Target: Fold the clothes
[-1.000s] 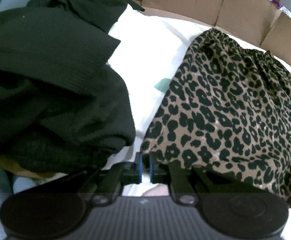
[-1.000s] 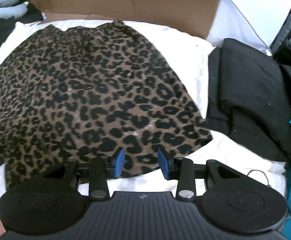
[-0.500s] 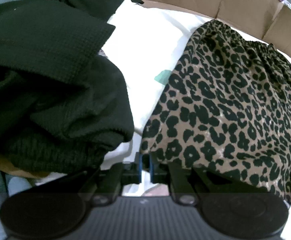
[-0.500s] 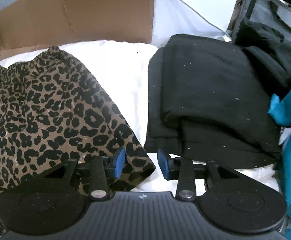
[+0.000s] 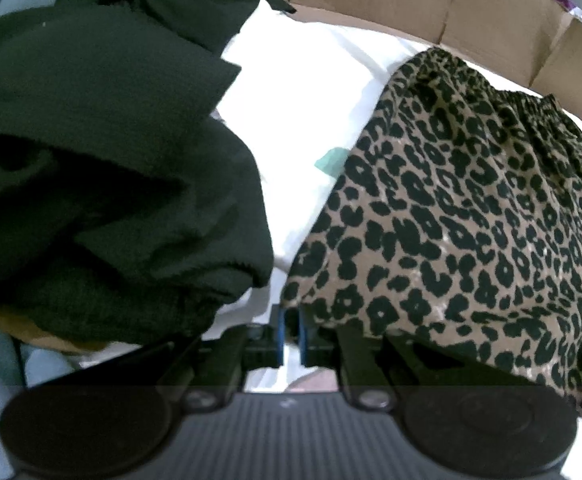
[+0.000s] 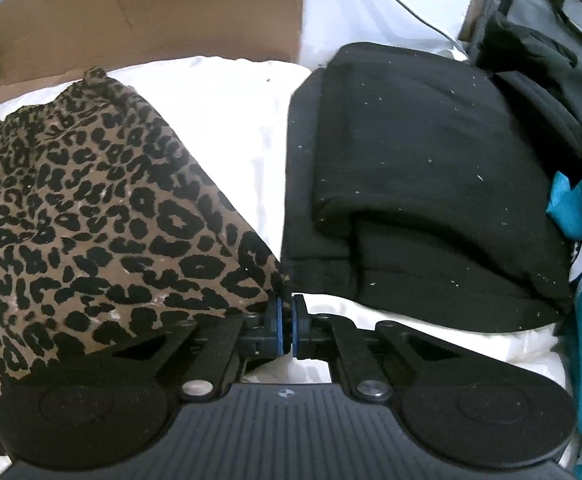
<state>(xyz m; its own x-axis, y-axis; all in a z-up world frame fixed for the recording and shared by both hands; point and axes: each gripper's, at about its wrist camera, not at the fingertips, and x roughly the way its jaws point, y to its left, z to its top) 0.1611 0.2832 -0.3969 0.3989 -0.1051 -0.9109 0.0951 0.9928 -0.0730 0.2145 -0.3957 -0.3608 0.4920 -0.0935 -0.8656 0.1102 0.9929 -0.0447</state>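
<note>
Our right gripper (image 6: 287, 330) jaws have just closed on the leopard-print skirt (image 6: 103, 216) corner; our left gripper (image 5: 289, 338) pinches the other, ready to fold.

No readable words, brand names or numbers are to be found in either view. Only a small pale mark is seen stamped at the middle of the ribbed housing of the right tool (image 6: 286, 330); a round emblem is suggested, but its detail cannot be made out. A fainter mark sits at the same place on the left tool (image 5: 289, 330), too blurred to be read.
</note>
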